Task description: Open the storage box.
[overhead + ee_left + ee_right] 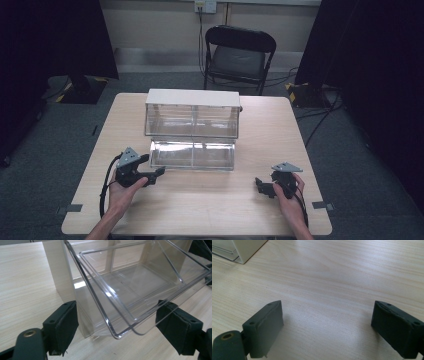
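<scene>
A white-topped cabinet [192, 97] with clear plastic drawers stands at the middle of the table. Its lower clear drawer [192, 155] is pulled out toward me. My left gripper [154, 167] is open at the drawer's front left corner. In the left gripper view the drawer [140, 285] is tilted and empty, its front rim lies between the spread jaws of the left gripper [118, 317], and neither jaw touches it. My right gripper [260, 186] is open over bare wood at the right, apart from the drawer. Nothing lies between the jaws of the right gripper [327, 320].
The wooden table [210, 210] has free room in front of the drawer and on both sides. A black folding chair [237, 55] stands behind the far edge. Dark curtains hang at both sides. The cabinet's corner [247, 247] shows at the upper left.
</scene>
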Demonstrator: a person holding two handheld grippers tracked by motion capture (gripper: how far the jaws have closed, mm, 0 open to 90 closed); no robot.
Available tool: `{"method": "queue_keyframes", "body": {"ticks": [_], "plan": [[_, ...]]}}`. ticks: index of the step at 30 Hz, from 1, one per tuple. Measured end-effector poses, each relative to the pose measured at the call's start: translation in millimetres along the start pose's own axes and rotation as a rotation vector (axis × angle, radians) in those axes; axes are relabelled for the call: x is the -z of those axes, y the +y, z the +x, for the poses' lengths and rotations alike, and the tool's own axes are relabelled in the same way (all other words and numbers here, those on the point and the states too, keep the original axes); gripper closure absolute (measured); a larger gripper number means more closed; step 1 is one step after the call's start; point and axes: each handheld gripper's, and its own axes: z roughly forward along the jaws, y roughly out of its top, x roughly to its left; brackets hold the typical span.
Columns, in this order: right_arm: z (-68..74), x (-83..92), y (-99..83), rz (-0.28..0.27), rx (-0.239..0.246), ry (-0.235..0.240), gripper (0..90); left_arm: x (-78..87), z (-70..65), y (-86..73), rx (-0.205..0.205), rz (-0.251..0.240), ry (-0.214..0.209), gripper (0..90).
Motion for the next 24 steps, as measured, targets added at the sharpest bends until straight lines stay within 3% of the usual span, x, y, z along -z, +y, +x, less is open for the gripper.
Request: {"method": "queue_keyframes", "body": {"ticks": [24], "plan": [[0.0, 0.0, 0.0, 0.0, -0.001, 0.0, 9.7, -7.7, -2.9, 5.1, -0.022, 0.021, -0.001, 15.3]]}}
